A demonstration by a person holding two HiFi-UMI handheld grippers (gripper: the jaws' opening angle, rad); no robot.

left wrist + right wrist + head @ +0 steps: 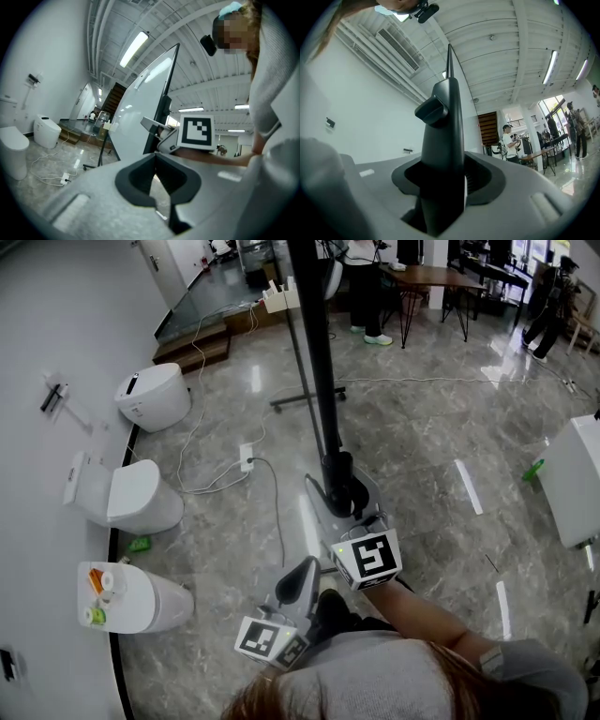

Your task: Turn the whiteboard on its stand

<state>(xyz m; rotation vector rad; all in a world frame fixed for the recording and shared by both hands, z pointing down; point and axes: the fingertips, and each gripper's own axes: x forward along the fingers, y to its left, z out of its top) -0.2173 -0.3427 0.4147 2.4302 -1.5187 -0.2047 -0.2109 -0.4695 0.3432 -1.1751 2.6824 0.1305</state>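
Note:
The whiteboard [314, 352] shows edge-on in the head view as a black frame running from the top down to my right gripper [342, 498]. In the left gripper view its white face [140, 112] tilts up to the right. The black frame edge [445, 140] stands between the jaws of my right gripper [445, 183], and a thin gap shows beside the right pad [474, 178]. My left gripper [305, 582] hangs lower, near my body and apart from the board. A narrow gap splits the jaws of the left gripper [157, 185], with nothing in it.
Three white toilets [155, 395] [127, 495] [131, 596] line the left wall. A power strip [247, 457] and cables lie on the marble floor. The stand's foot [305, 401] reaches left. A white unit [574, 479] stands at right; a table [427, 277] and people are at the back.

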